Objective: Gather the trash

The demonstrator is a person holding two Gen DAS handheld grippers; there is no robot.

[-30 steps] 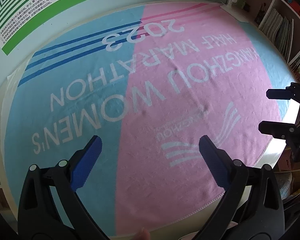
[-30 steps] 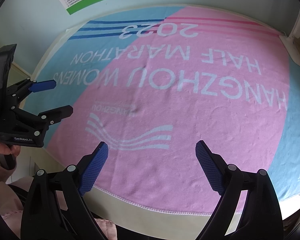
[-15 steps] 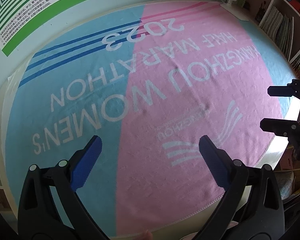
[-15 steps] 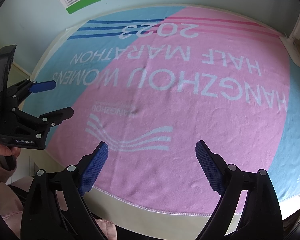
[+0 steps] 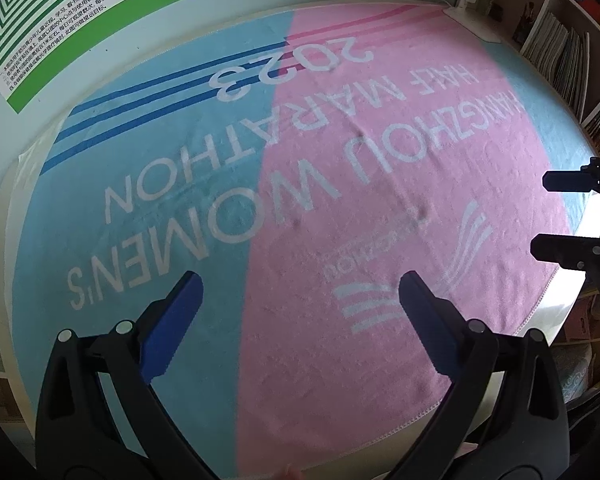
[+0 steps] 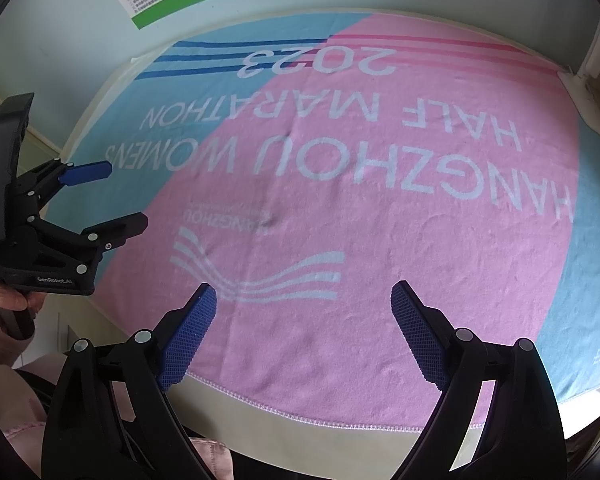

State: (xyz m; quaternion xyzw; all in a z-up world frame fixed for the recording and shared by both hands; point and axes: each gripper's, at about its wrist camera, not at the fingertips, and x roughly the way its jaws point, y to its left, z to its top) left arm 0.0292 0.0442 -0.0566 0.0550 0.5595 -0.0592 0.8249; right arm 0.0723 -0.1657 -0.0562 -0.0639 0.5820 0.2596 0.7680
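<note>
No trash shows in either view. My left gripper (image 5: 300, 284) hangs open above the near part of a pink and blue towel (image 5: 340, 200) with white lettering, nothing between its blue pads. My right gripper (image 6: 304, 296) is likewise open and empty over the pink near edge of the same towel (image 6: 380, 220). Each gripper appears in the other's view: the right gripper (image 5: 548, 212) at the right edge of the left wrist view, the left gripper (image 6: 120, 196) at the left of the right wrist view, held by a hand (image 6: 8, 304).
The towel covers a pale table (image 6: 340, 444) whose front edge runs along the bottom. A green and white poster (image 5: 80, 12) hangs on the wall behind. Shelves with books (image 5: 560, 48) stand at the right. A white lamp base (image 6: 588, 96) sits at the far right corner.
</note>
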